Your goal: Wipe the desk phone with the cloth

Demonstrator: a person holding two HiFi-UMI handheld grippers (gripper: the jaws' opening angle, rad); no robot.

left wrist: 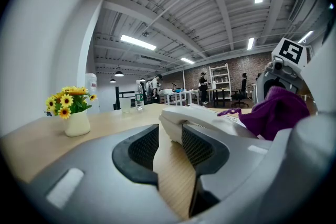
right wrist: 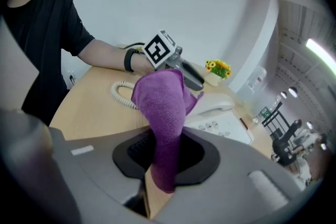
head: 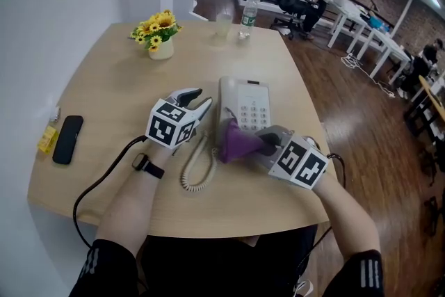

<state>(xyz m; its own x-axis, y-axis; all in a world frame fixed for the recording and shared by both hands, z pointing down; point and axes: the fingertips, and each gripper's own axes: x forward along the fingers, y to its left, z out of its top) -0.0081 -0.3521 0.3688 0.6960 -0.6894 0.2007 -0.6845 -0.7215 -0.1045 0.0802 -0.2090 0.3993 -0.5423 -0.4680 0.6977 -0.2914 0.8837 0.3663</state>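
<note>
So the right gripper [head: 266, 142] has the cloth [head: 235, 141] pinched tight, bunched at the near edge of the phone [head: 247, 108], mid-desk [head: 111, 101]. Left gripper [head: 200, 99] sits just left of the handset [head: 227, 97], jaws apart, holding nothing. I'd brace the phone with the left, then drag the cloth lightly over the keypad, staying clear of the cord [head: 198, 167].

Wood floor [head: 327, 80], white desks [head: 361, 38], brick wall [head: 410, 17].
</note>
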